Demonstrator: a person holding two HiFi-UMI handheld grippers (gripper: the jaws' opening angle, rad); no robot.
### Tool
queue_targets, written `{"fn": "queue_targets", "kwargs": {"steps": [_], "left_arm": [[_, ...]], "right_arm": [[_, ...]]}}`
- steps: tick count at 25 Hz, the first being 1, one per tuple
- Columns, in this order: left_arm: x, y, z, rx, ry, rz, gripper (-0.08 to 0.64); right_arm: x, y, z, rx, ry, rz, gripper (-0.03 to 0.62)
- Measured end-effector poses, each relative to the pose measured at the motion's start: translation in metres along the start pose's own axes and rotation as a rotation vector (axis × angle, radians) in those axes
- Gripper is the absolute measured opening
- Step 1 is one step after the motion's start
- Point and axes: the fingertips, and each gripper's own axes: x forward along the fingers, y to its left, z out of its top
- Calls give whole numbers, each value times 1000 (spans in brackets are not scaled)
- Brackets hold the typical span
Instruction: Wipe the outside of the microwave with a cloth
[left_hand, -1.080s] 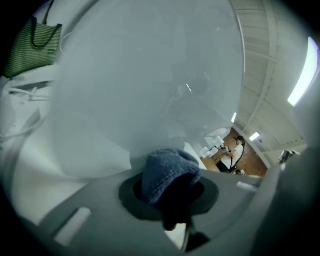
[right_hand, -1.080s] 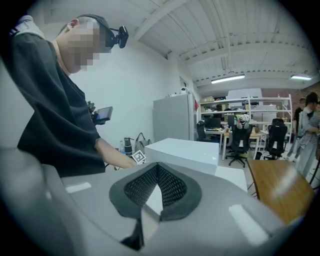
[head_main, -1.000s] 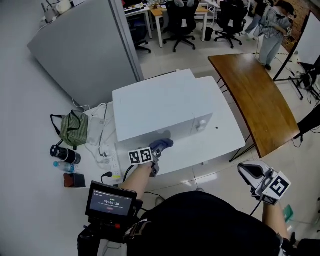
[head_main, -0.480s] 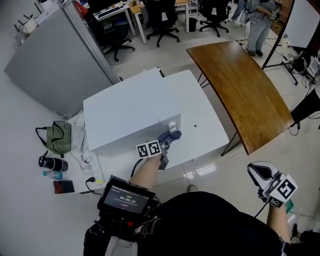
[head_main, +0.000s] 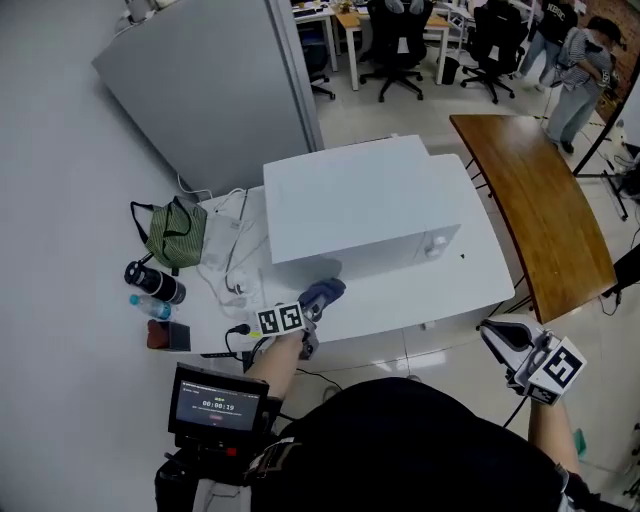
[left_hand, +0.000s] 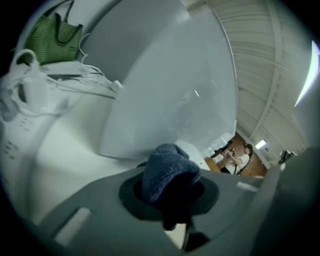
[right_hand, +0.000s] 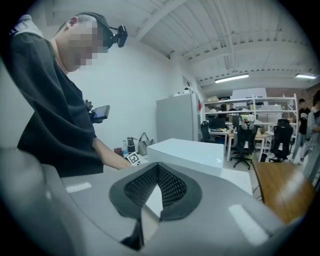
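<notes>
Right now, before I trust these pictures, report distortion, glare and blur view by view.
Left gripper view: heavy fisheye bends the microwave wall into a curve, corners go black, the ceiling light blows out. Right gripper view: same fisheye and dark corners, evenly lit. Head view: sharp, flat light, soft shadow by the cloth.

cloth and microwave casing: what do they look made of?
The cloth looks like blue terry or knit fabric, matte: fuzzy texture, soft folds. The microwave looks like white painted metal or plastic, unclear which: smooth flat panels, faint sheen.
</notes>
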Motion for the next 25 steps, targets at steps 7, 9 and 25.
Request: {"fn": "queue_targets", "kwargs": {"steps": [7, 9, 25], "left_arm": [[-55, 74, 24, 25, -3, 61, 57], [-42, 73, 26, 25, 7, 53, 57], [208, -128, -39, 2, 102, -86, 57]], "right_arm": [[67, 55, 25, -35, 8, 69, 6], [64, 54, 24, -29, 16, 46, 6], [-154, -100, -47, 67, -10, -251, 6]]}}
